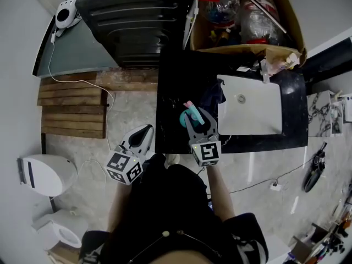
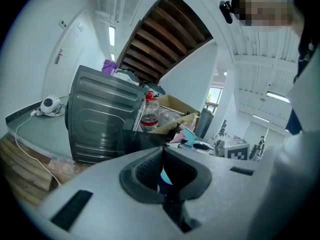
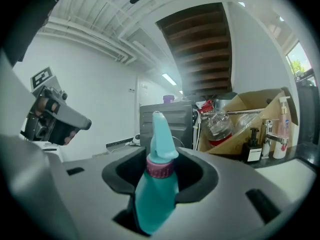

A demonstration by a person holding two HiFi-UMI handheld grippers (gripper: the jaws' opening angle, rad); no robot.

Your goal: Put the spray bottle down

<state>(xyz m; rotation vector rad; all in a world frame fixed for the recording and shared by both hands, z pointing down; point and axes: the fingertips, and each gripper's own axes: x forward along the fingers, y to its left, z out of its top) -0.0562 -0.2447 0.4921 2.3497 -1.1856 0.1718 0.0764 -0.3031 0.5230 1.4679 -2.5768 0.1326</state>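
Note:
The spray bottle [image 3: 155,194] is teal with a pink collar and a pale teal nozzle, and it stands upright between the jaws of my right gripper [image 3: 159,171], which is shut on its body. From the head view, the bottle [image 1: 191,114] and right gripper [image 1: 198,119] are over the black counter [image 1: 176,92], just left of the white sink [image 1: 250,114]. Whether the bottle's base touches the counter is hidden. My left gripper [image 1: 144,133] hangs over the floor left of the counter, its jaws [image 2: 163,154] shut on nothing.
A dark cloth [image 1: 214,95] lies by the sink's left rim. A cardboard box [image 1: 242,37] holding plastic bottles sits behind the sink. A dark ribbed case [image 1: 137,21] stands at the back left. Pump bottles [image 3: 252,146] stand near the tap. Wooden slats [image 1: 71,111] lie on the floor.

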